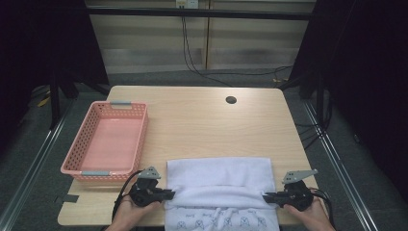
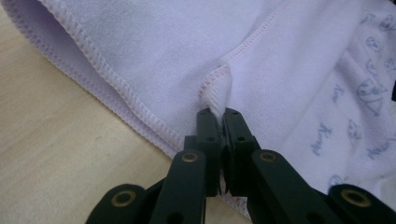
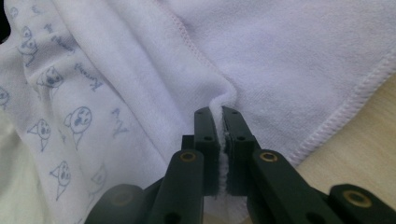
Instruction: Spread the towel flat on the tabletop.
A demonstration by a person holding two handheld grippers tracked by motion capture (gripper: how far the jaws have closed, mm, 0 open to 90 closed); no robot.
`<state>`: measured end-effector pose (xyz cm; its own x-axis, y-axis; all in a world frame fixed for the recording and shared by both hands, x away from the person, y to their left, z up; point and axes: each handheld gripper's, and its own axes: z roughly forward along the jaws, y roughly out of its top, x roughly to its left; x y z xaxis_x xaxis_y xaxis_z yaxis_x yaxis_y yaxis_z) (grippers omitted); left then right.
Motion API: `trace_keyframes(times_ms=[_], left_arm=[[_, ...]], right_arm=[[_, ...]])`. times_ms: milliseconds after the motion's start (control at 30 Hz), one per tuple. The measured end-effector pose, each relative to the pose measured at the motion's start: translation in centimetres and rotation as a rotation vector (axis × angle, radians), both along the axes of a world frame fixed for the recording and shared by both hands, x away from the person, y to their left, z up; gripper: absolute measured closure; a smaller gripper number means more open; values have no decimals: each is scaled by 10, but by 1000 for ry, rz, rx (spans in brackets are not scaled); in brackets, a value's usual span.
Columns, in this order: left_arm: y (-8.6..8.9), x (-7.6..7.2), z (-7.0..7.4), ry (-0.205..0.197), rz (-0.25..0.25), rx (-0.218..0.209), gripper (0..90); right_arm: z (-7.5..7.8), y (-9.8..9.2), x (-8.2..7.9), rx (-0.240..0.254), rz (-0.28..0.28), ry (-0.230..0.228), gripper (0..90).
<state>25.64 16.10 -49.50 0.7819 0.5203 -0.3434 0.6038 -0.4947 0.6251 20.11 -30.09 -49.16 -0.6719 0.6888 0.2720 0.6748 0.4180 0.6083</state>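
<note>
Both tongs pinching the towel, one on each side

My left tongs (image 1: 169,194) are clenched on the towel (image 1: 219,175) at its left edge, my right tongs (image 1: 266,196) clenched on its right edge, both down at the bottom of the high view. The towel lies on the worktop (image 1: 202,120) at bottom centre, folded over, with its printed side showing along the near edge. In both gripper views a stitched hem fold sits squeezed between the jaws. A pink basket (image 1: 139,126) sits at the left, just beside the towel.
</note>
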Motion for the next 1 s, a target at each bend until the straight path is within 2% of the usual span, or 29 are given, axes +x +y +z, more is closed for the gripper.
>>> trace_keyframes(times_ms=[33, 100, 133, 267, 300, 367, 433, 533, 633, 700, 800, 933, 1000], left_arm=[[0, 3, -1, 13, 6, -8, 870], [-2, 8, -1, -8, 21, 6, 872], [-5, 12, 0, -27, 28, 28, 872], [-11, 30, 0, -42, 59, 31, 872], [-13, 35, -1, -56, 67, 32, 872], [-14, 46, -3, -52, 73, 16, 872], [-17, 52, -2, -69, 73, 35, 872], [-22, 66, -3, -75, 98, 33, 872], [-22, 79, -5, -62, 118, 13, 873], [-25, 86, -4, -81, 122, 34, 873], [-26, 97, -5, -74, 139, 19, 874], [-27, 108, -6, -80, 160, 13, 873], [-29, 113, -5, -88, 165, 28, 874]], right_arm=[[0, -1, 1, 4, -7, 9, 866], [-1, -2, 4, 9, -13, 8, 868], [-2, -3, 6, 9, -18, -3, 868], [-3, -6, 18, 3, -58, -20, 868], [-3, -6, 21, 2, -66, -24, 868], [-3, -7, 27, -3, -84, -35, 868], [-4, -7, 34, -11, -96, -41, 868], [-4, -9, 45, -14, -118, -52, 868], [-5, -9, 55, -25, -140, -81, 868], [-5, -8, 60, -53, -135, -117, 868], [-7, -11, 69, -32, -146, -110, 868], [-7, -13, 79, -29, -161, -111, 868], [-8, -15, 86, -16, -168, -103, 868]])
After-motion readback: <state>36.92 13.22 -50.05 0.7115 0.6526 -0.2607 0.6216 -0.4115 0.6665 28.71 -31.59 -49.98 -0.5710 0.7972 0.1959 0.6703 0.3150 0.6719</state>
